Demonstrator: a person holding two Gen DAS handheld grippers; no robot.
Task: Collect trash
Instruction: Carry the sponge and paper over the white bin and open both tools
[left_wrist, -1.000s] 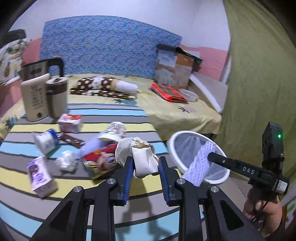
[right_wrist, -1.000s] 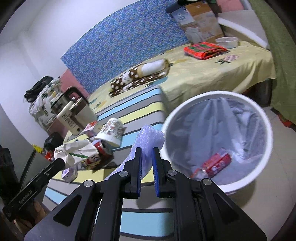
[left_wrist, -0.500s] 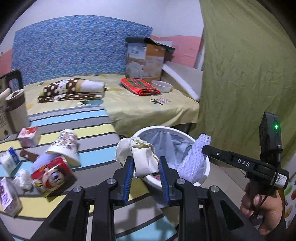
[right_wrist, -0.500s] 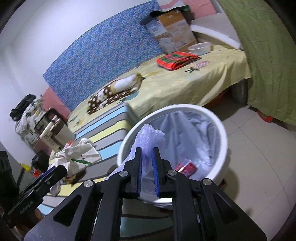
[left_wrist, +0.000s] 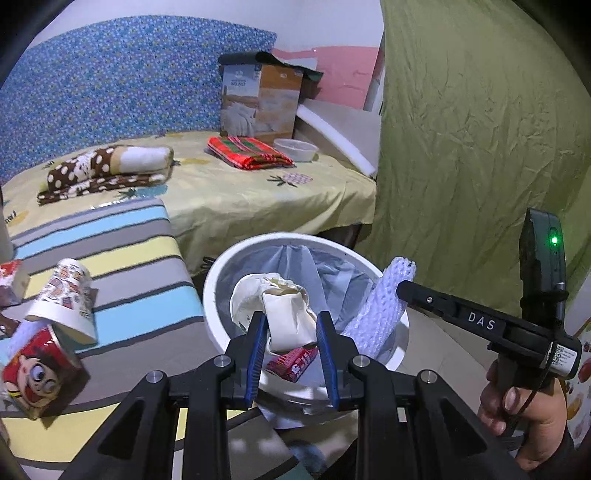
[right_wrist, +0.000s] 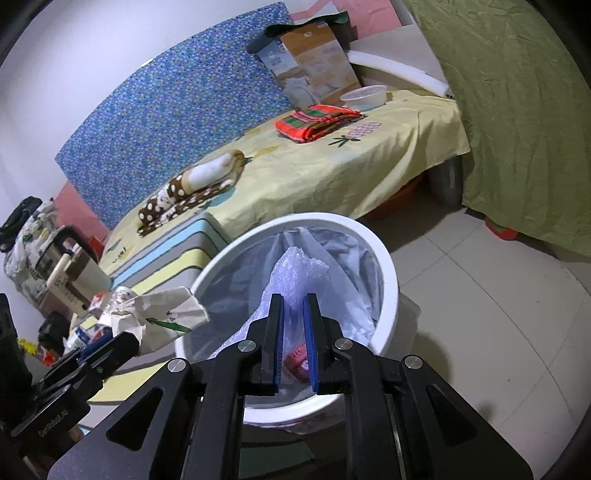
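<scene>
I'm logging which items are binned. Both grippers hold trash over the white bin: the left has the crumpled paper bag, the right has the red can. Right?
Not quite. The right gripper holds white foam netting, not the red can, which lies on the striped mat in the left wrist view. The left gripper does hold the crumpled paper bag over the white bin.

Both grippers (left_wrist: 290, 328) (right_wrist: 293, 325) w/ trash moved from striped mat to over bin (left_wrist: 218, 280).

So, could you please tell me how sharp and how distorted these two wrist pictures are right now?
Left wrist view: strong fisheye bend with dark corners; the crumpled paper bag in the left gripper is sharp, the cartoon can at the edge is softened and the floor below the jaws is smeared. Right wrist view: same curvature; the foam net and the white bin rim are crisp, with even indoor light.
</scene>
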